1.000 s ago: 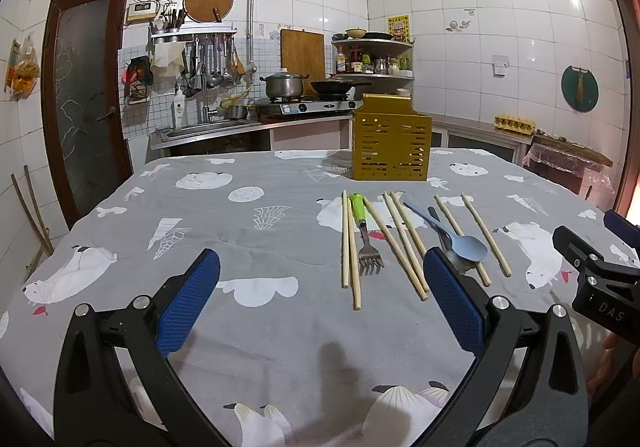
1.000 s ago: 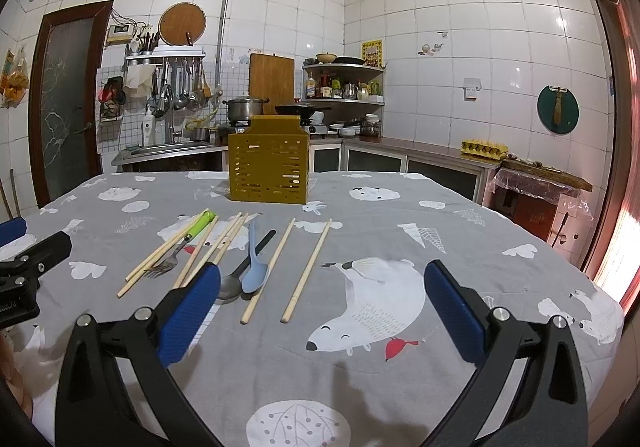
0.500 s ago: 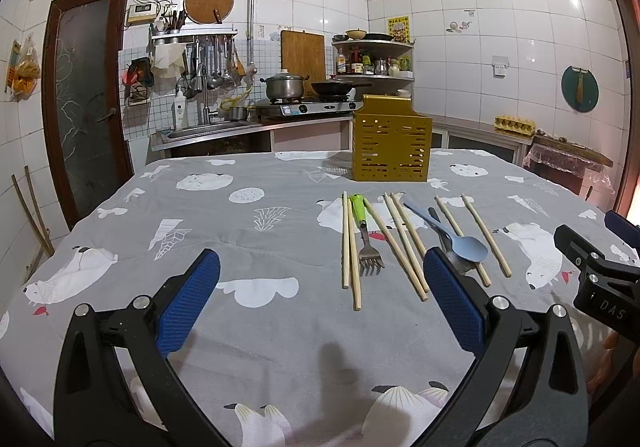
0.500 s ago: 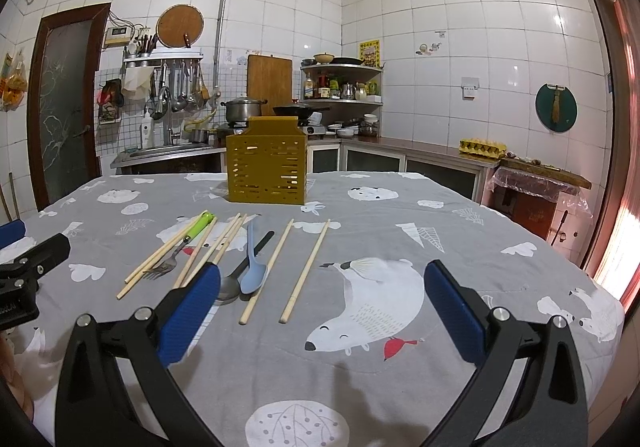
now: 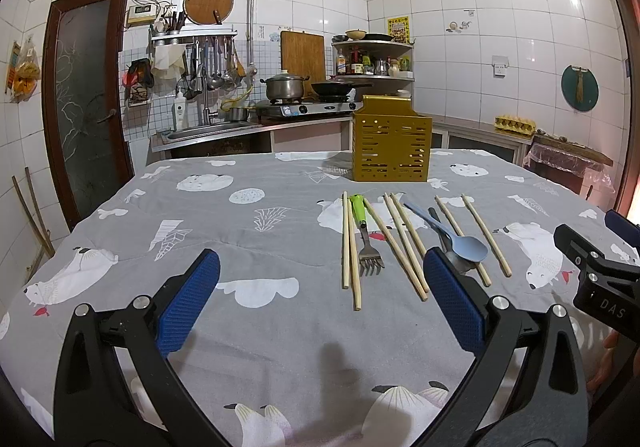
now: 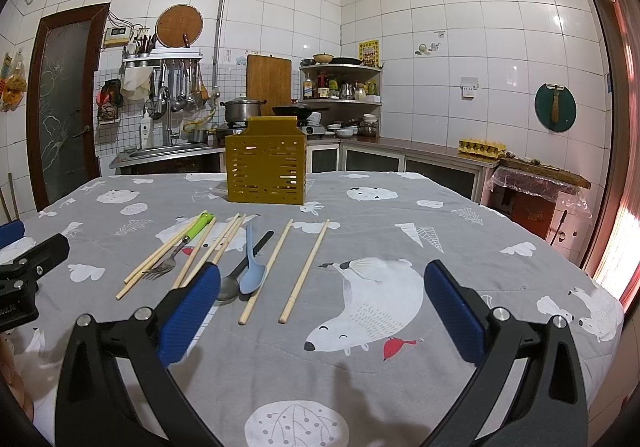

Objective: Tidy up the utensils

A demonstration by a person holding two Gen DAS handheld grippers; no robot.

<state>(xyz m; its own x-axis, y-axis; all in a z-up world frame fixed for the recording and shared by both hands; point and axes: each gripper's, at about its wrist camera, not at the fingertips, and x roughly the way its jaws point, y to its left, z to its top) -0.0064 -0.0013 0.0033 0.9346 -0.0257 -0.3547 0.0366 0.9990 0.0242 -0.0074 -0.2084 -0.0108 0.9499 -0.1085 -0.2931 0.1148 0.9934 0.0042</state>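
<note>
A table covered by a grey cloth (image 5: 280,327) printed with polar bears was seen from both wrist cameras, with a mustard-yellow slotted utensil holder (image 5: 391,144) standing upright toward its far side. The utensils were laid in a loose row on the cloth just in front of the holder. Taken from the holder's left: a pair of wooden chopsticks (image 5: 349,247) was placed side by side, then a fork with a green handle (image 5: 366,235), its tines pointing away from the holder. Further chopsticks (image 5: 402,243) were fanned directly in front of the holder. To their right a pale blue spoon (image 5: 460,241) was laid partly over a dark-handled metal spoon (image 6: 240,271), and two more single chopsticks (image 6: 304,271) were set to the holder's right.

The left gripper (image 5: 320,299) was held released above bare cloth, nearer than the row and left of the holder — nothing was caught between its blue pads (image 5: 188,303). The right gripper (image 6: 322,311) was likewise spread wide and empty, nearer than the row and right of the holder, over a polar-bear print.
</note>
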